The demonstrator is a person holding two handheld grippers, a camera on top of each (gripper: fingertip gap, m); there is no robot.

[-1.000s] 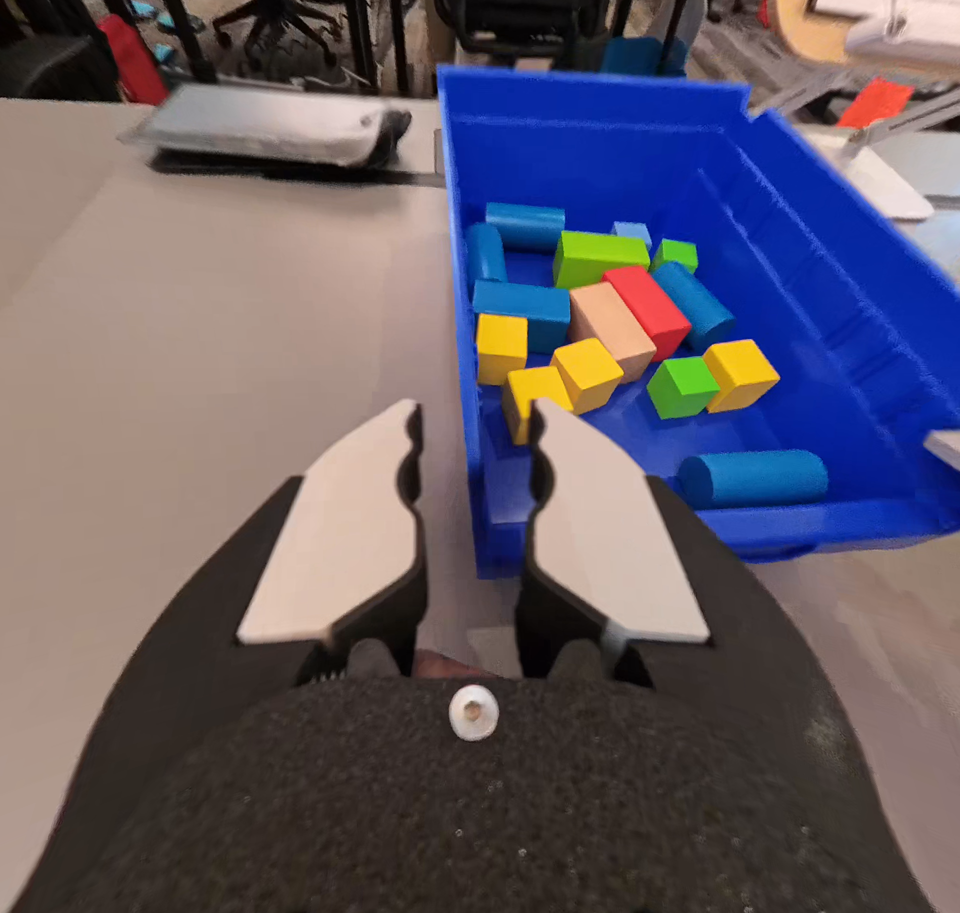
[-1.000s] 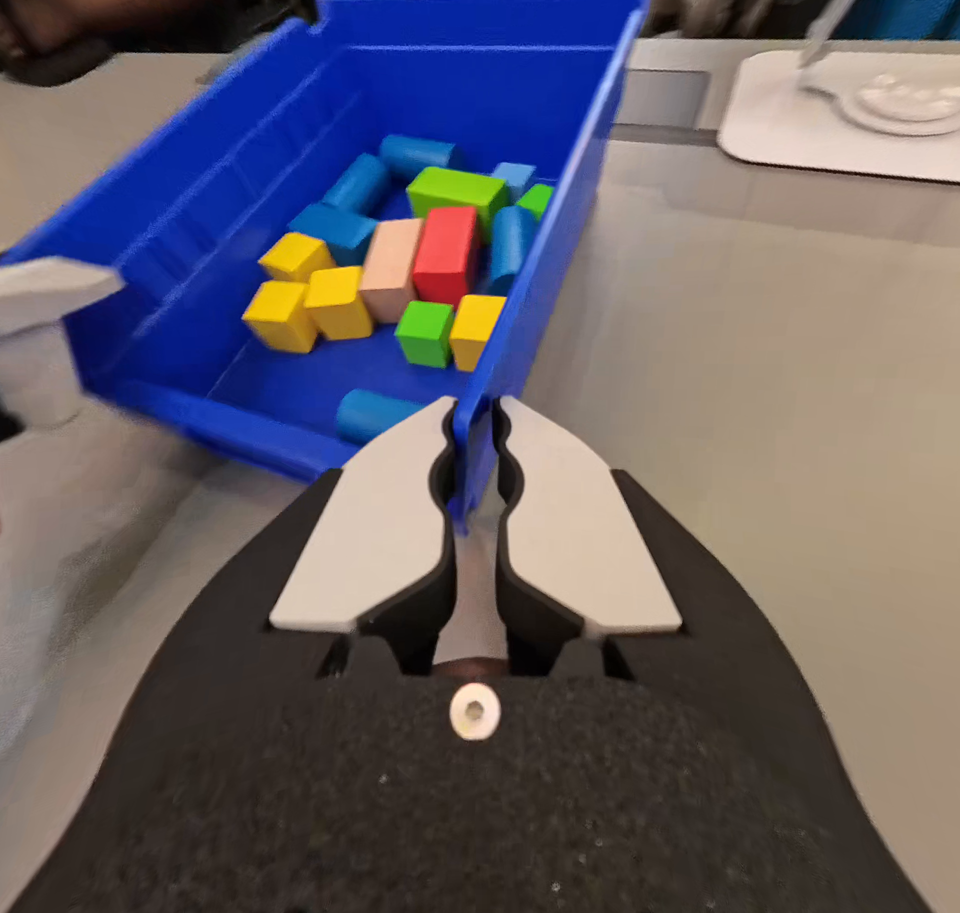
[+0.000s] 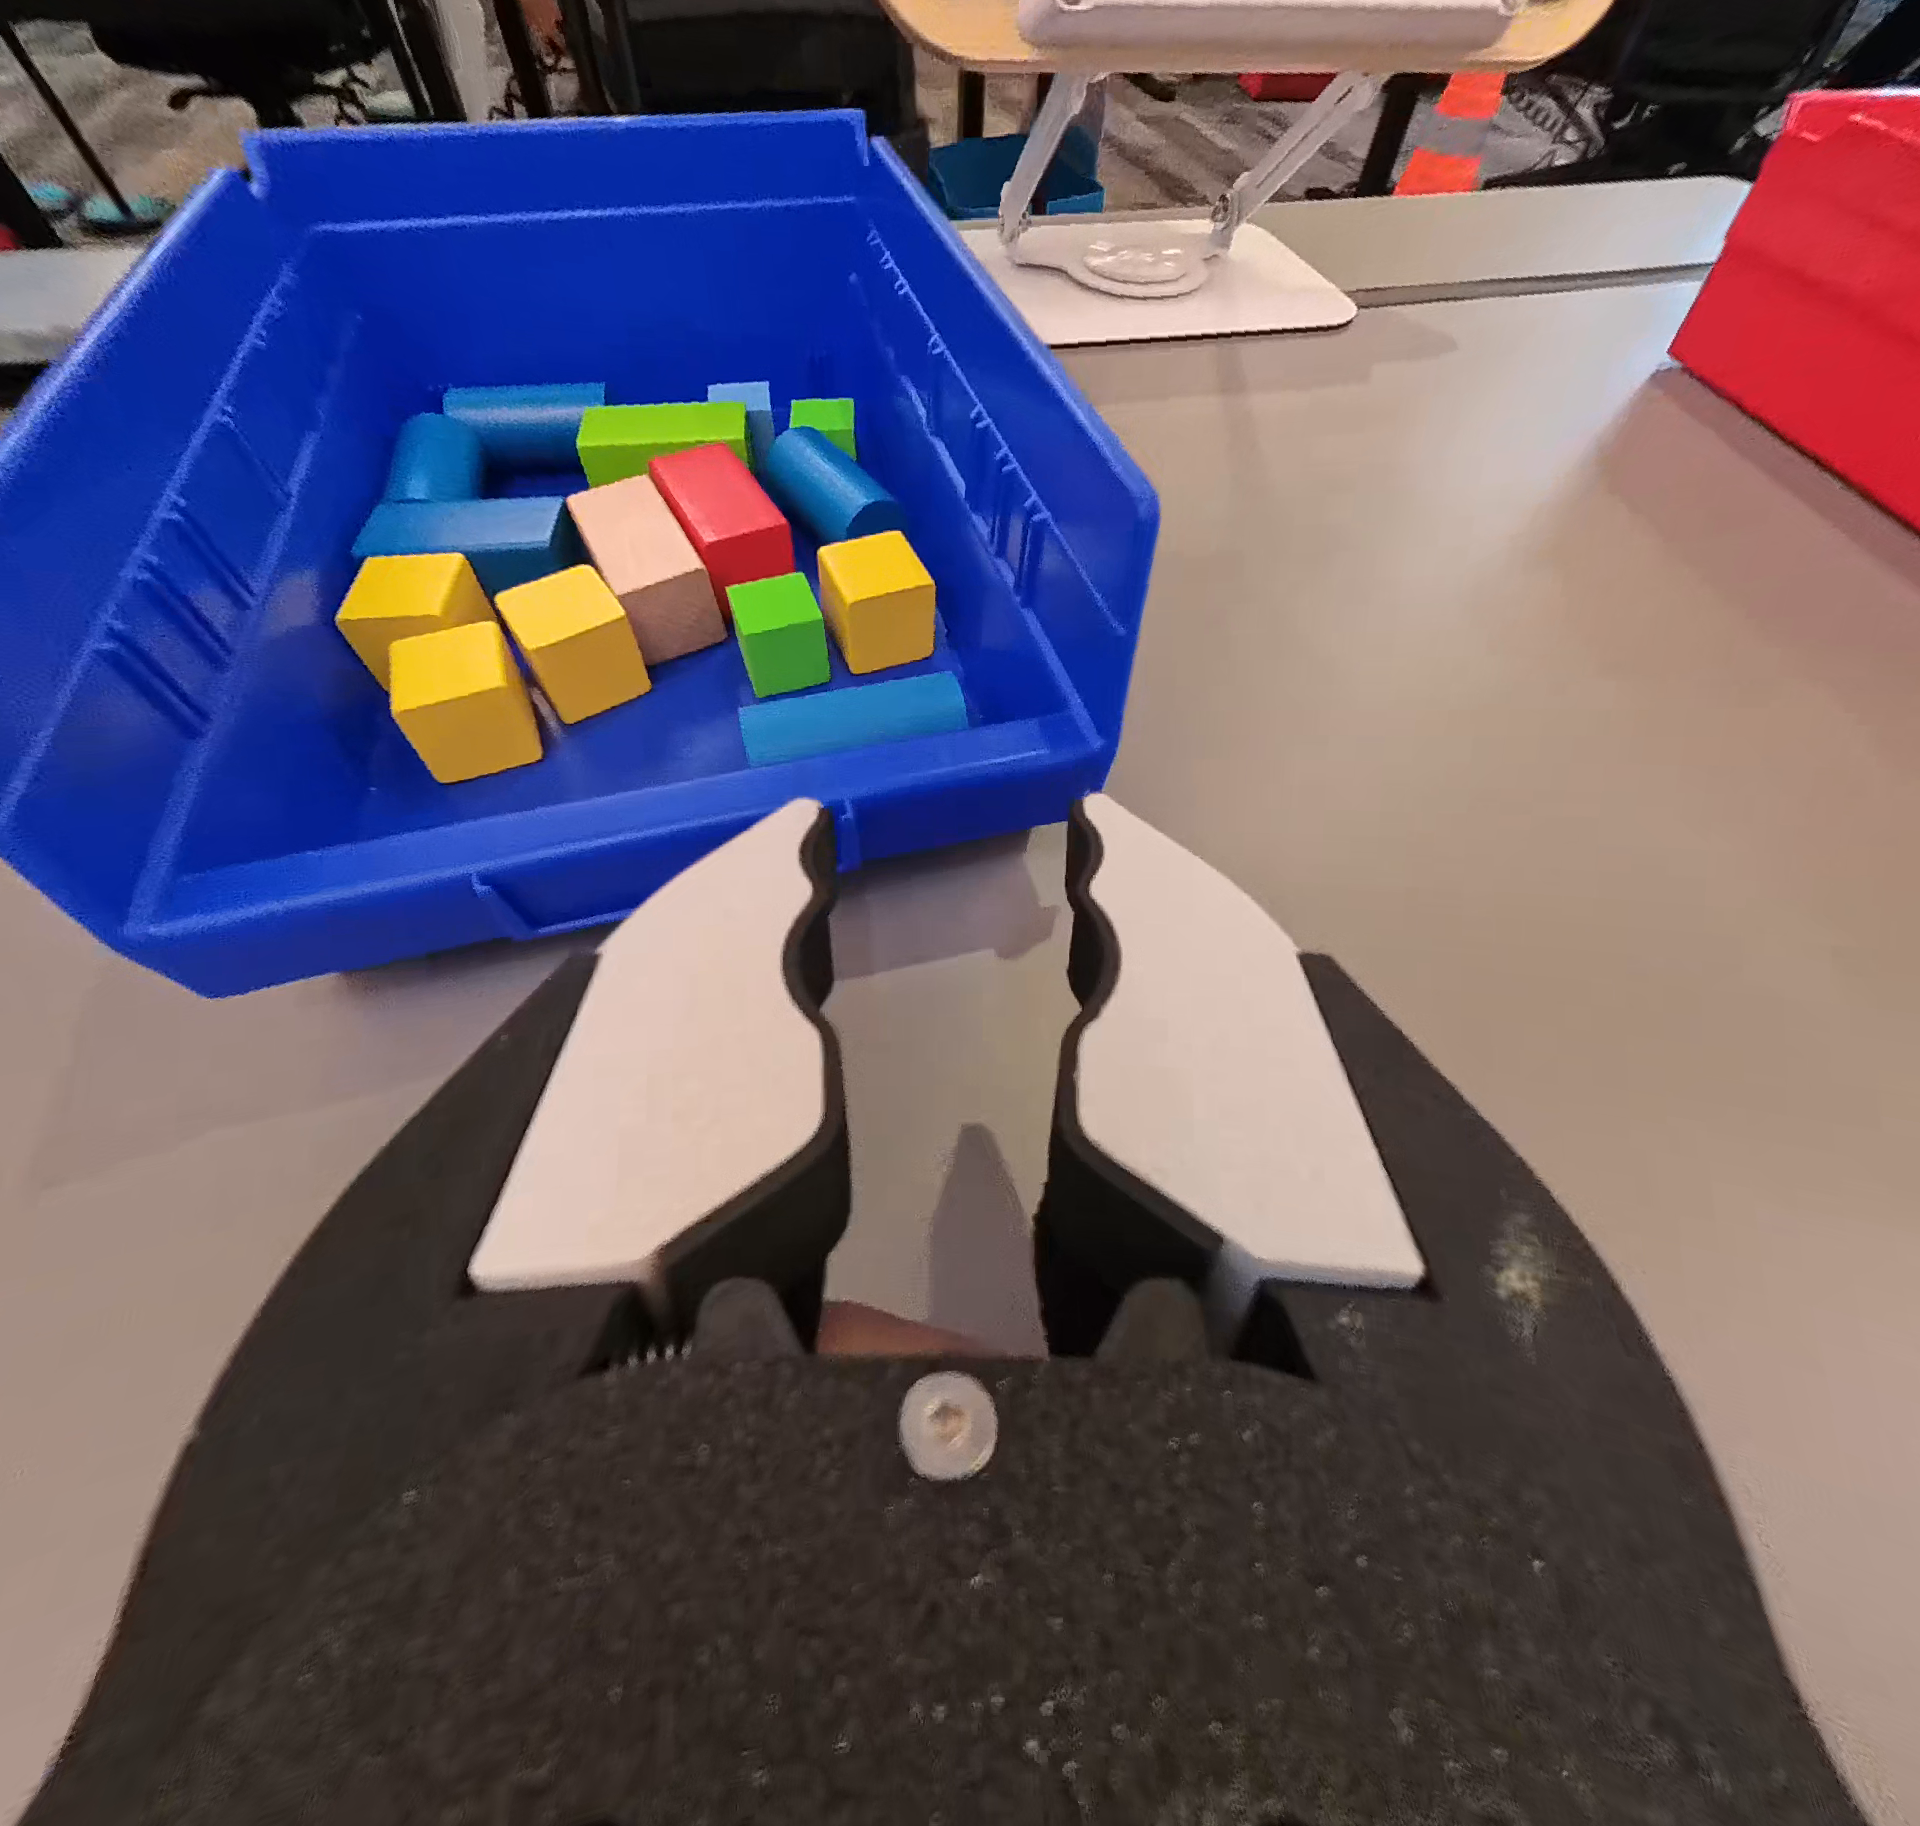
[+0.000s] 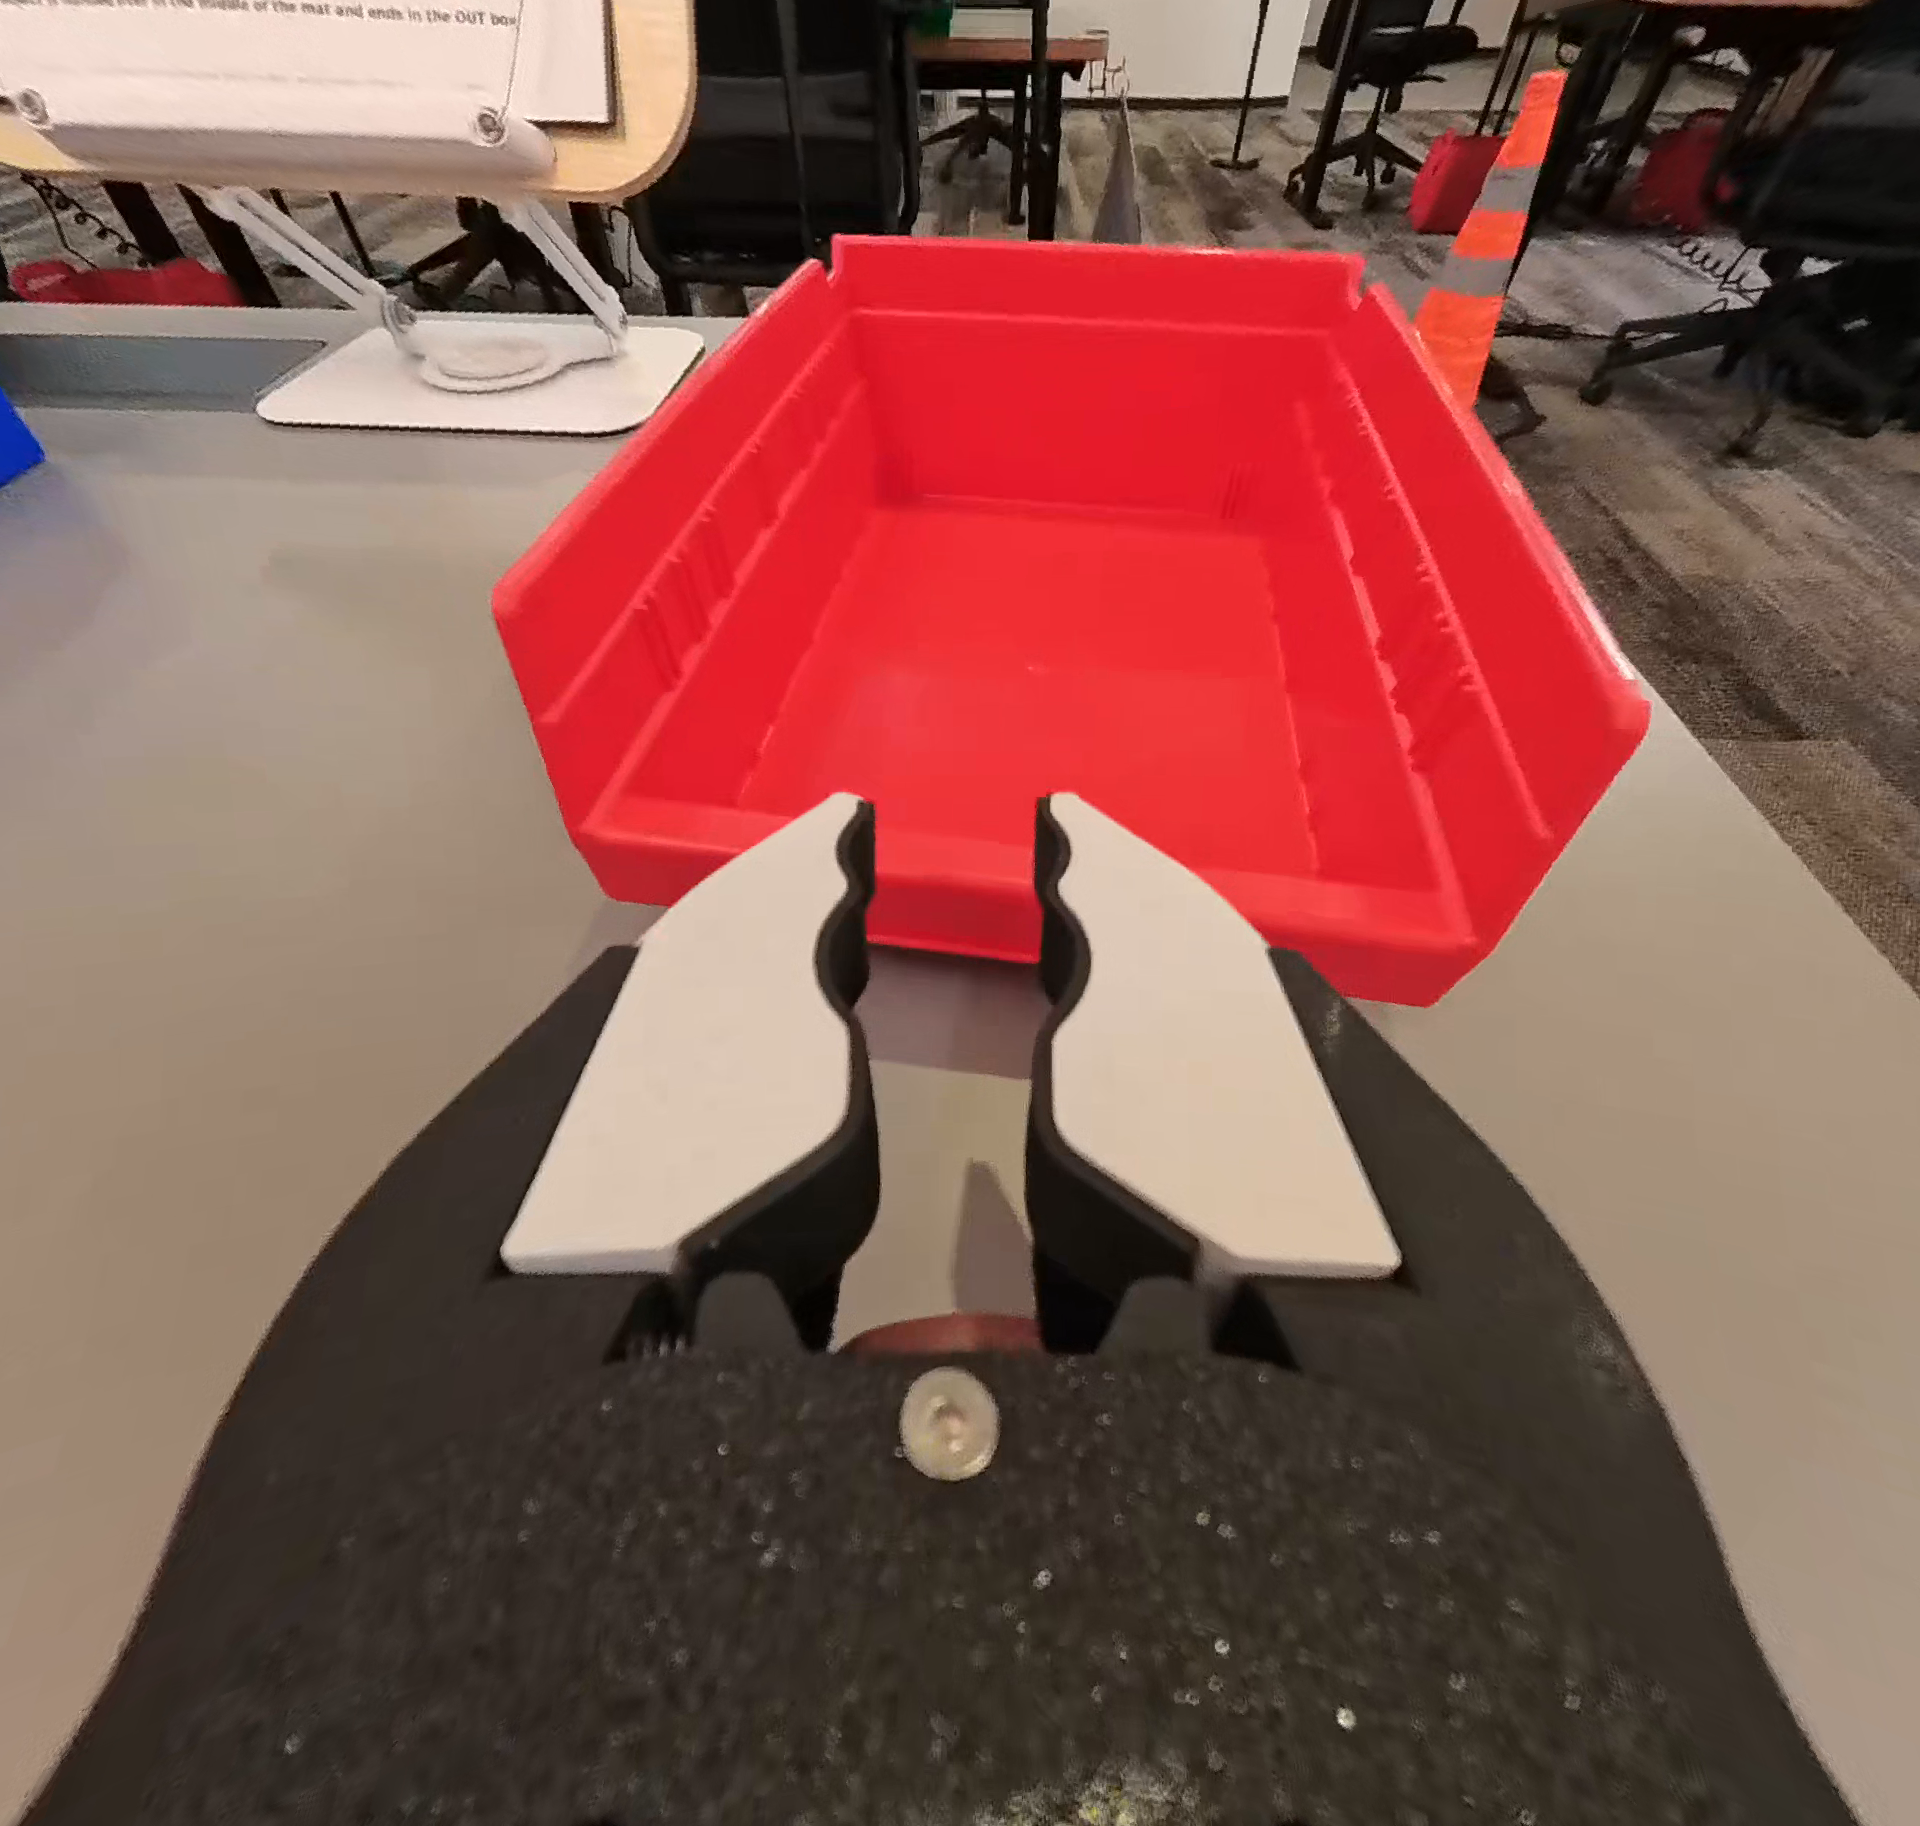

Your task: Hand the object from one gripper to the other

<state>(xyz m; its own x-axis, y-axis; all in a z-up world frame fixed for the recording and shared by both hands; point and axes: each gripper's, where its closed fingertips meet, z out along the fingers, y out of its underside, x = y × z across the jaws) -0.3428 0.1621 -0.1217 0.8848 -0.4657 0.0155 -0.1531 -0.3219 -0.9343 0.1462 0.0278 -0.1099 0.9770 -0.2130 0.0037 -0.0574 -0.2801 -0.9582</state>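
Observation:
A blue bin [image 3: 582, 872] sits on the grey table in the left wrist view. It holds several wooden blocks: yellow cubes [image 3: 462, 701], a red block [image 3: 722, 519], a tan block [image 3: 644, 566], green blocks [image 3: 777, 633] and blue cylinders [image 3: 852, 716]. My left gripper [image 3: 948, 826] is open and empty, just in front of the bin's near right corner. In the right wrist view an empty red bin [image 4: 1039, 654] sits on the table. My right gripper [image 4: 954, 820] is open and empty at the red bin's near wall.
A white stand base [image 3: 1164, 285] with a board on it stands behind the bins, also in the right wrist view [image 4: 488, 374]. The red bin's corner [image 3: 1808, 301] shows at the far right of the left wrist view. The table's right edge [image 4: 1766, 841] drops to the carpet floor.
My right gripper has let go of the blue bin's corner, opened, and swung right to face the red bin. My left gripper has moved right, from the bin's left side to its front.

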